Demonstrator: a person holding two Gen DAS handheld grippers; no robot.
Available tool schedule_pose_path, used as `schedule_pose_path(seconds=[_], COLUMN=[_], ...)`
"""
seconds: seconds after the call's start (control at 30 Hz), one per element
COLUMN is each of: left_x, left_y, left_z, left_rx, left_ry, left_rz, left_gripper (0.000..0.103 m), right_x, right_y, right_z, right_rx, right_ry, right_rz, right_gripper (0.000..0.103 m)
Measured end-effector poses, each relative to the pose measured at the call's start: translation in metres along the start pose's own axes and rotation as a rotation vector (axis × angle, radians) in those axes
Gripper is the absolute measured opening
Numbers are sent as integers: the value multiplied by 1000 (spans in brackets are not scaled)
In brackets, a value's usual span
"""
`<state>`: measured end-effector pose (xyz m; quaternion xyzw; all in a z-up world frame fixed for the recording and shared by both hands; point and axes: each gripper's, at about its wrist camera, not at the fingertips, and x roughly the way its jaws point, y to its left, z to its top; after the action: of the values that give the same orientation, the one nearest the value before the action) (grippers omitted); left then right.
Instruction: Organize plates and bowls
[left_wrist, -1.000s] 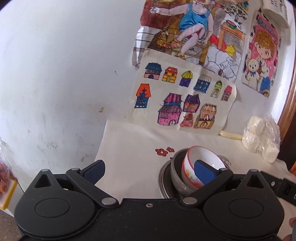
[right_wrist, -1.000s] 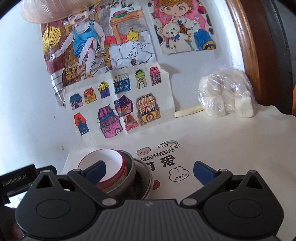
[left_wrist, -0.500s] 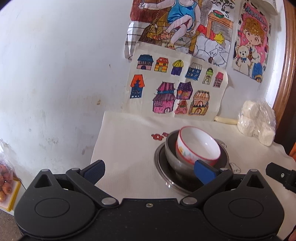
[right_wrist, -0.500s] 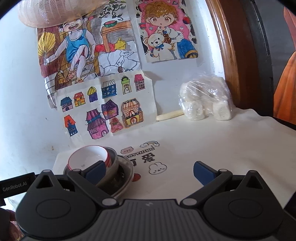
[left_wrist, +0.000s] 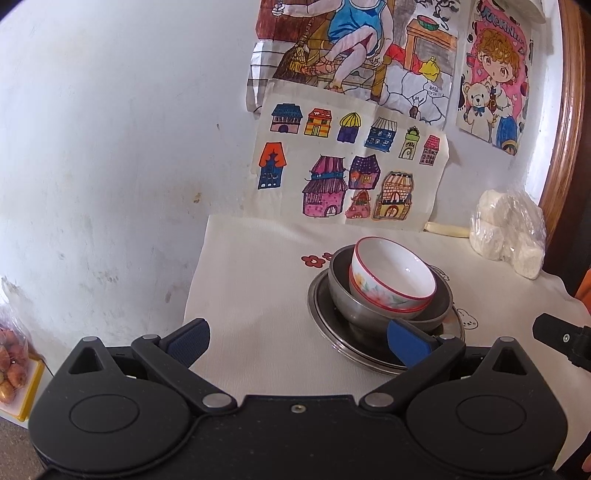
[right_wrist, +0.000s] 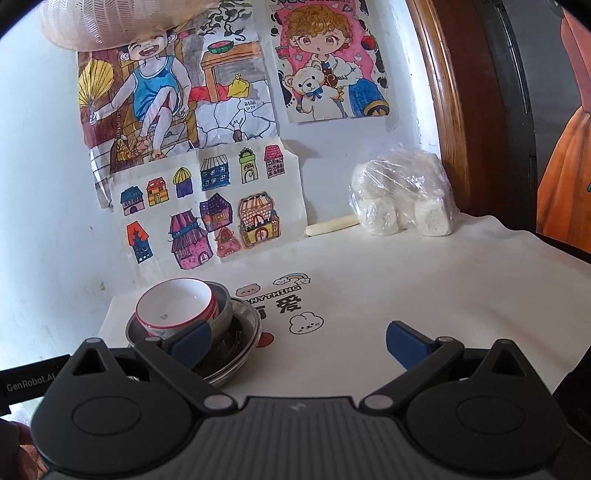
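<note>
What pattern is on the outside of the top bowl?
The white ceramic bowl has red rim bands and a floral print on its side, clearest in the left wrist view.

Spread wide, empty: right gripper (right_wrist: 298, 341). At ten o'clock, tilted white bowl (right_wrist: 173, 308) nested in steel bowl (right_wrist: 221, 308) on steel plate (right_wrist: 245, 343).

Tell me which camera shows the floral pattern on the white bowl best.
The left wrist view: the white bowl tilts so its flowered outer wall faces the camera. The right wrist view mostly shows its plain inside, with the outer wall largely hidden.
</note>
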<state>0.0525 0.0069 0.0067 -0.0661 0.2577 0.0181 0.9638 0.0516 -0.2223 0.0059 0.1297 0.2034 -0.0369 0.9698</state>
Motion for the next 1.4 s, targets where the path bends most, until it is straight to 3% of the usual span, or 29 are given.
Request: schedule_pose_path(seconds=[1.4], left_x=[-11], left_y=[-7], left_z=[-41], left_rx=[52], left_ry=[45], left_rz=[1], left_gripper=[102], right_x=[-25], right_y=[-10], right_z=[-34], right_rx=[-37], right_ry=[0], right_rz=[-80], right_gripper=[103])
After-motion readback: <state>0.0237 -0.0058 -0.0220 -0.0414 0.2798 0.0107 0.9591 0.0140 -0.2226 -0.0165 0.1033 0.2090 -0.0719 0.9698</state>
